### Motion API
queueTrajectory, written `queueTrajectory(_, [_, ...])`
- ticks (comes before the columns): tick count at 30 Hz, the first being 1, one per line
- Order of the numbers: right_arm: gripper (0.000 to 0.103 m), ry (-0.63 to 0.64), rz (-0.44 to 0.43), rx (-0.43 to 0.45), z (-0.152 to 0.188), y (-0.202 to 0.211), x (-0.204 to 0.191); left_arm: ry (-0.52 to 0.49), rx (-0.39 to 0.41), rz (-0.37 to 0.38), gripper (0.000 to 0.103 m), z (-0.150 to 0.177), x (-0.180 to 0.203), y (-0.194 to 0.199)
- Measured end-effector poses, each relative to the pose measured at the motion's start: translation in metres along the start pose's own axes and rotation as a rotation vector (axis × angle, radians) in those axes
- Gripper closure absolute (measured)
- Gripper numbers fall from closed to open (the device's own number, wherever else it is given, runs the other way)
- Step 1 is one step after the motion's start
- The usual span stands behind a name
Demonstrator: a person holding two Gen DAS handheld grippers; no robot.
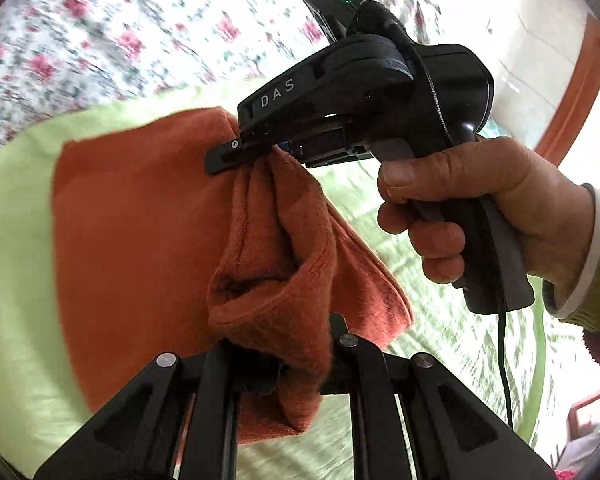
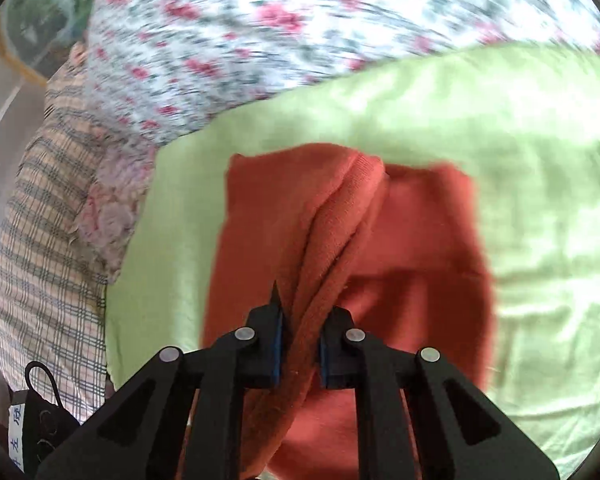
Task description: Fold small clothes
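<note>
Left gripper (image 1: 300,376) and right gripper (image 2: 300,344) both clamped on cloth.

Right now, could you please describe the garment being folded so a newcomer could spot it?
Find the lime-green sheet spread over the floral bedcover. On it lies the orange knit garment, pinched by the left gripper and right gripper; nothing else there is plain orange.

Setting: home bedroom. Evidence: floral bedsheet (image 2: 260,40), green blanket (image 2: 500,140), plaid pillow (image 2: 40,240) on bed.
</note>
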State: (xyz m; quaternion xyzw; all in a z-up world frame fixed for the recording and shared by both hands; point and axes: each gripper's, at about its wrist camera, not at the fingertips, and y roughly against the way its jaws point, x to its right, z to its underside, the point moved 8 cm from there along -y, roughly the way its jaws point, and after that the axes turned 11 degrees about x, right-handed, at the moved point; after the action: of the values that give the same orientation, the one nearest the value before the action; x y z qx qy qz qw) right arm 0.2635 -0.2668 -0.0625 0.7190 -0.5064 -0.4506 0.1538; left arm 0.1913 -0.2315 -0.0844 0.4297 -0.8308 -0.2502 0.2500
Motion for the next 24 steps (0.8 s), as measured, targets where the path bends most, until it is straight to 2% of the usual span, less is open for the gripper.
queueTrajectory(4, [0.089,-0.035,0.022,-0.005,0.012,0.001,0.025,-0.01,-0.026,0.012,0.092,0.006,0.008,-0.011])
queueTrajectory(10, [0.089,-0.022,0.009,0.033,0.006,0.01,0.03,-0.032,-0.017,0.029,0.091,0.0,0.028,-0.02])
queueTrajectory(16, [0.088,0.012,0.087,-0.003,0.015,0.003,0.054,-0.029,-0.081,0.049,0.086,0.009,0.03,-0.05])
queueTrajectory(18, [0.087,0.009,0.095,0.001,0.017,0.005,0.057,-0.03,-0.084,0.062,0.076,0.004,0.025,-0.053])
queueTrajectory(22, [0.083,0.005,0.119,0.018,0.016,0.013,0.054,-0.022,-0.101,0.098,0.066,0.006,0.023,-0.041])
queueTrajectory(24, [0.081,0.014,0.148,0.025,0.018,0.02,0.052,-0.016,-0.105,0.101,0.054,0.009,0.017,-0.029])
